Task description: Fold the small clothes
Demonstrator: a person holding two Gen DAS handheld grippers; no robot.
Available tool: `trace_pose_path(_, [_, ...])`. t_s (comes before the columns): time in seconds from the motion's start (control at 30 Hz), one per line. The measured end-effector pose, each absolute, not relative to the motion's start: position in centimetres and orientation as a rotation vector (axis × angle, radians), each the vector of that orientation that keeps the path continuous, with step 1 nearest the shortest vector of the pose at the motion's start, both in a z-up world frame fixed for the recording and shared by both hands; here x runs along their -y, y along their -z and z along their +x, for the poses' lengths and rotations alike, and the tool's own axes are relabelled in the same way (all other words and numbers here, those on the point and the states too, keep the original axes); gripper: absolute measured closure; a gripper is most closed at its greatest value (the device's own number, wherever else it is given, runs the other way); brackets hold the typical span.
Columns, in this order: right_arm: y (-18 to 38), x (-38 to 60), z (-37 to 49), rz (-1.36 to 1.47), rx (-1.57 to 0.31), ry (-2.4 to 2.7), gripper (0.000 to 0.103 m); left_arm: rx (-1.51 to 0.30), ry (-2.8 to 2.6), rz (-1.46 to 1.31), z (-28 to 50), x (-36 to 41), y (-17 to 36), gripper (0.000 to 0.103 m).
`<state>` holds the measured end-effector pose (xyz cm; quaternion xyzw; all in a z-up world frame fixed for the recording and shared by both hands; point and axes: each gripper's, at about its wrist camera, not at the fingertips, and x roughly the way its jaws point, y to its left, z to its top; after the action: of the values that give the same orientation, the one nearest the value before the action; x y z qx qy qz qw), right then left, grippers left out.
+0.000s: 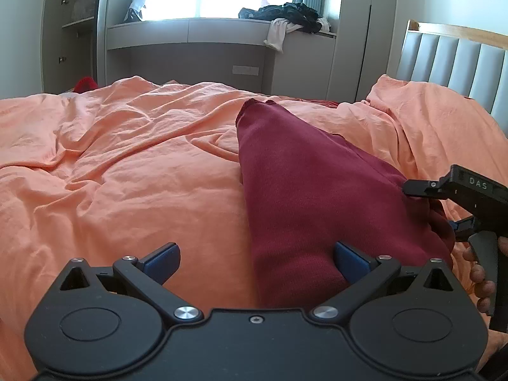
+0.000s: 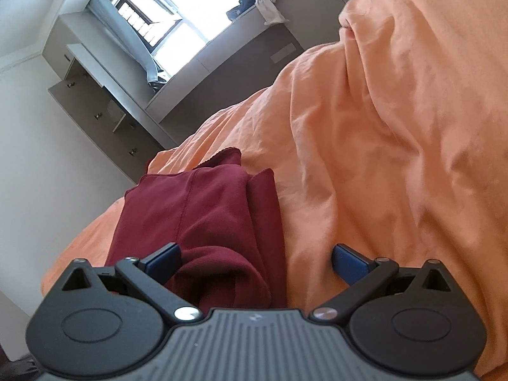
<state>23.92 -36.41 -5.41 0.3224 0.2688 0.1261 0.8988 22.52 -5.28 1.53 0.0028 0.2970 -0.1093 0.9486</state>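
Garment (image 1: 301, 197): 1; grippers: 2, fingers apart.

left gripper (image 1: 256, 265): black body, blue fingers (image 1: 163, 262), silver screws | right gripper (image 2: 256, 263): ribbed grey top, "DAS" marking

A folded garment (image 1: 304, 197) lies on the bed (image 1: 127, 165), running from the left tongs (image 1: 255, 263) away toward a window ledge (image 1: 190, 28) behind the bed. A clothes pile (image 1: 285, 16) sits on that ledge. The right tongs (image 2: 255, 263) are at the garment's right edge, and the headboard (image 1: 454, 63) stands right.
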Motion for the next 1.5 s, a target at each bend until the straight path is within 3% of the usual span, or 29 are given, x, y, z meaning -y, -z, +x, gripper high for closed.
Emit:
trace_pose_path(0.47, [6.0,36.1,24.1,0.675,-0.573,-0.249,0.0,-0.6,0.255,-0.052,22.7,4.3,-1.2,0.0])
trace_pose_path(0.63, [5.4,36.8,23.8,0.697,-0.524,-0.235,0.0,-0.483,0.328,-0.139,22.3,3.0,-2.6,0.001])
trace_pose_path(0.87, [5.0,36.3,25.2,0.668,-0.485,-0.269,0.0,-0.492,0.363,-0.075,26.7,4.0,-3.5,0.001])
trace_pose_path(1.1, [5.1,36.5,25.4,0.654,-0.468,-0.275,0.019,-0.471,0.371,0.054,28.3,5.5,-2.0,0.001])
trace_pose_path(1.33, [4.0,36.0,24.7,0.55,-0.328,-0.301,0.015,-0.46,0.398,-0.091,28.0,3.2,0.8,0.001])
trace_pose_path(1.5, [4.5,35.9,26.4,0.543,-0.364,-0.348,0.014,-0.461,0.406,-0.088,28.1,3.2,0.8,0.001])
